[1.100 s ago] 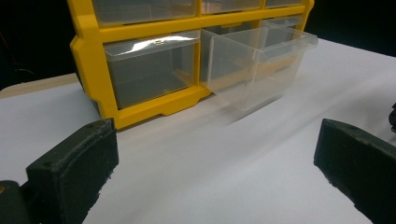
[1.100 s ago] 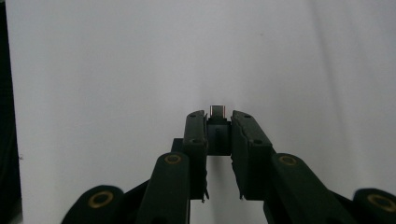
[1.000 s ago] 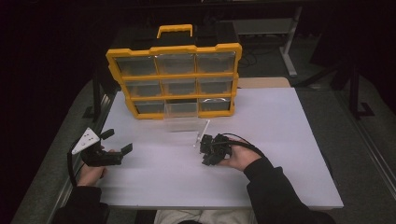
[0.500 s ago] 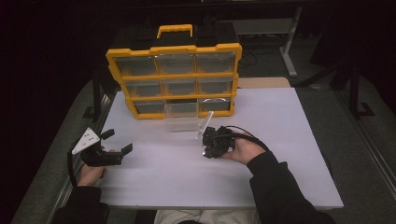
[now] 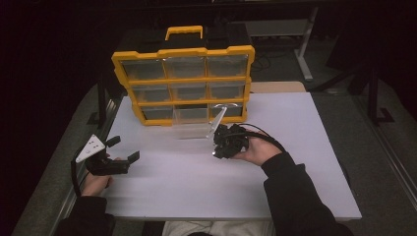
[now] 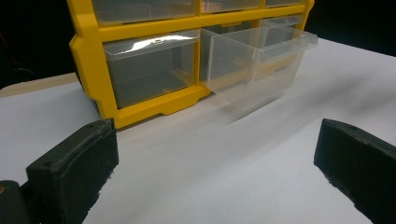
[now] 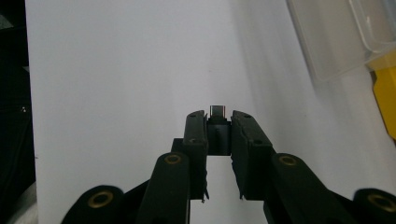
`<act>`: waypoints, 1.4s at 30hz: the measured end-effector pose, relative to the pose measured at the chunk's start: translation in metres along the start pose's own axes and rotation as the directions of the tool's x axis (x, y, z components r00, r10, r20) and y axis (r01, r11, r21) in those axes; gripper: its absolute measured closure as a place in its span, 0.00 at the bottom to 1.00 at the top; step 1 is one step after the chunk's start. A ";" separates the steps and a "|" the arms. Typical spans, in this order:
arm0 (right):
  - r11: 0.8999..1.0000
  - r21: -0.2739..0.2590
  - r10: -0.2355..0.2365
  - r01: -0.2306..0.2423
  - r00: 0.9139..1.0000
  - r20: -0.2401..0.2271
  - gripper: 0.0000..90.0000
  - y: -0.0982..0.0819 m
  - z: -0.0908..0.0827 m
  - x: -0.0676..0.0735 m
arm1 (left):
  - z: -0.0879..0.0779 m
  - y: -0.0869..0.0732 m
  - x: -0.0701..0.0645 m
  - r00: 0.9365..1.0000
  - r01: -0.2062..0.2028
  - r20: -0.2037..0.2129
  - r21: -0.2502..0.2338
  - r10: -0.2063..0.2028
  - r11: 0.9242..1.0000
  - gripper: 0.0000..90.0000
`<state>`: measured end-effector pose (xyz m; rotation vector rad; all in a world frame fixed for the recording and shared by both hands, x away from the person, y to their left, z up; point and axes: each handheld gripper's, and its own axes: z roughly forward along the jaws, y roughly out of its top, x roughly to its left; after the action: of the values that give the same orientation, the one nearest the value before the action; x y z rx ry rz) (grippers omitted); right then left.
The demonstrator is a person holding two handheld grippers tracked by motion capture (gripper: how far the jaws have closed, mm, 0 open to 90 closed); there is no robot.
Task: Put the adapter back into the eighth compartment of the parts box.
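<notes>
- Right gripper (image 7: pixel 218 128) view catches it: jaws clamped on a small dark plug (image 7: pixel 218 122), metal tip poking past the pads.
- From above, that plug is hidden; the clear drawer (image 5: pixel 194 127) sits just beyond the fingers, pulled from the yellow organizer (image 5: pixel 183 81).
- Left gripper (image 5: pixel 123 150) rests, jaws wide apart, empty.

White table (image 5: pixel 305 162), yellow organizer (image 5: pixel 183 78), drawer (image 5: pixel 192 129)

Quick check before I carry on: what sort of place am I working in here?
Probably a workshop or lab bench set up for recording, not a home. A white sheet covers the table, a yellow parts organizer with clear drawers stands on it, one clear drawer pulled out, and metal stand legs show in the dark behind.
</notes>
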<state>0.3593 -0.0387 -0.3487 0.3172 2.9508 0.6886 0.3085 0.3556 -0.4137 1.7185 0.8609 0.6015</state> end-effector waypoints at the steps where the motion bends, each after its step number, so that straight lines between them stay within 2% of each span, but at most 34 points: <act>1: 1.000 -0.001 -0.006 0.006 1.000 0.002 0.83 0.001 -0.001 -0.001 | 0.000 0.000 0.000 1.000 0.000 0.000 0.000 0.000 1.000 0.00; 14: 1.000 -0.020 -0.001 0.001 1.000 0.022 0.83 0.011 -0.015 -0.009 | 0.000 0.000 0.000 1.000 0.001 0.000 -0.001 -0.001 1.000 0.00; 32: 0.998 -0.048 -0.027 0.029 0.999 0.043 0.83 0.028 -0.029 -0.021 | 0.001 0.000 0.000 1.000 -0.005 0.000 0.004 0.005 1.000 0.00; 34: 0.998 -0.063 -0.021 0.024 0.999 0.041 0.83 0.031 -0.031 -0.024 | 0.001 0.000 0.000 1.000 -0.006 0.001 0.003 0.006 1.000 0.00; 42: 0.998 -0.062 0.005 -0.002 0.998 0.055 0.83 0.036 -0.035 -0.037 | 0.000 -0.001 0.000 1.000 -0.004 0.000 0.001 0.004 1.000 0.00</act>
<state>0.3967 -0.0305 -0.2997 0.3312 2.8710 0.7567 0.3088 0.3559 -0.4143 1.7215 0.8582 0.6035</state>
